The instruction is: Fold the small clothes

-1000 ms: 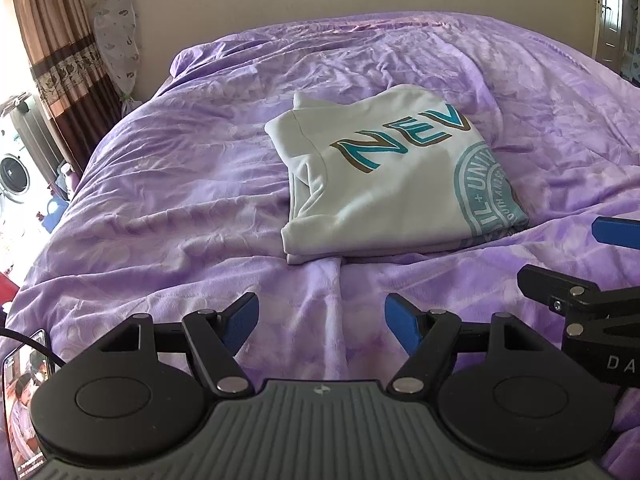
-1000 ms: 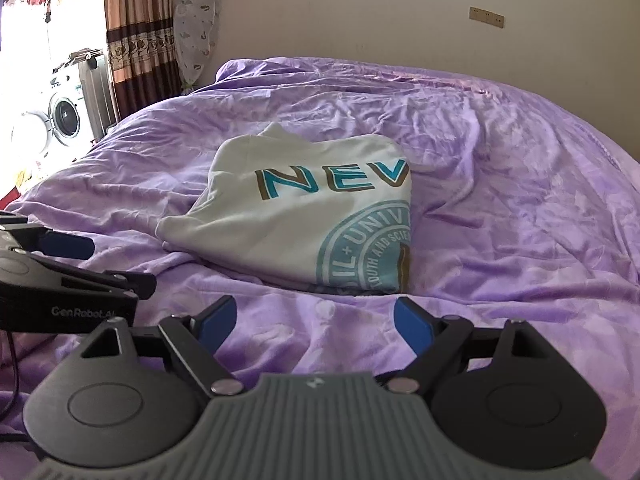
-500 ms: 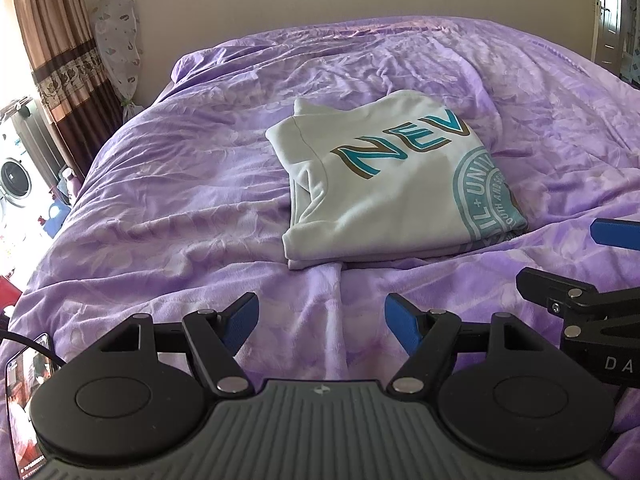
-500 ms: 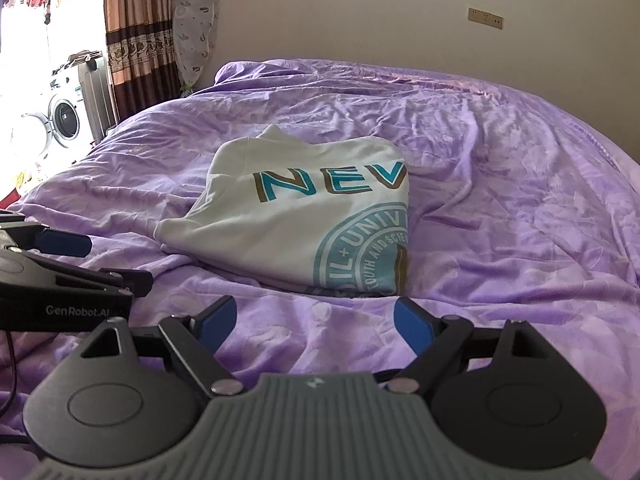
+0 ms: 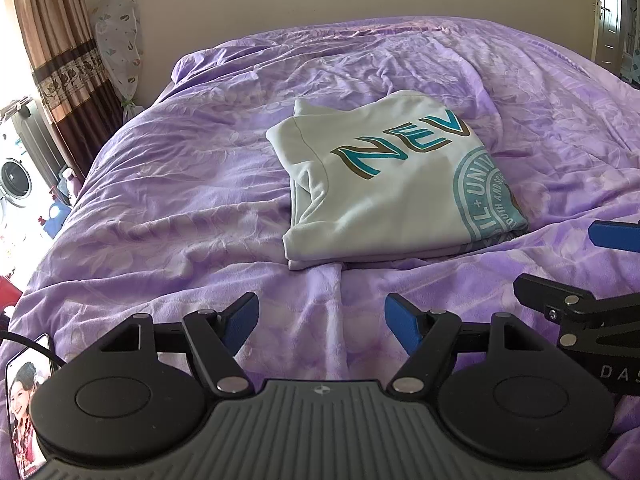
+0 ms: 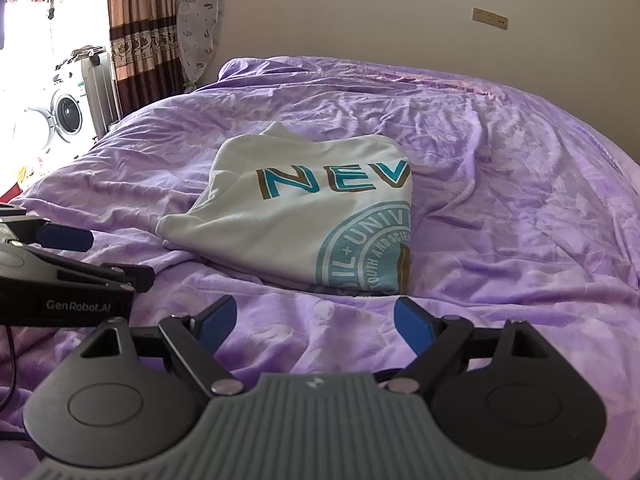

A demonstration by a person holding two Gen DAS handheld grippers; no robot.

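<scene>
A white sweatshirt (image 5: 396,188) with teal "NEV" lettering and a round teal print lies folded into a compact rectangle on the purple bedspread (image 5: 180,208). It also shows in the right wrist view (image 6: 308,216). My left gripper (image 5: 320,322) is open and empty, low over the bedspread just short of the sweatshirt's near edge. My right gripper (image 6: 314,322) is open and empty, likewise short of the near edge. Each gripper shows at the edge of the other's view: the right one (image 5: 580,280) and the left one (image 6: 76,264).
A phone (image 5: 26,396) with a cable lies at the near left of the bed. Curtains (image 6: 140,40), a washing machine (image 6: 60,112) and a wrapped standing object (image 6: 198,28) stand beyond the bed's left side. A wall is behind the bed.
Both grippers have drifted slightly; the sweatshirt sits a little lower in the left view. The sweatshirt itself has not moved and both grippers stay open.
</scene>
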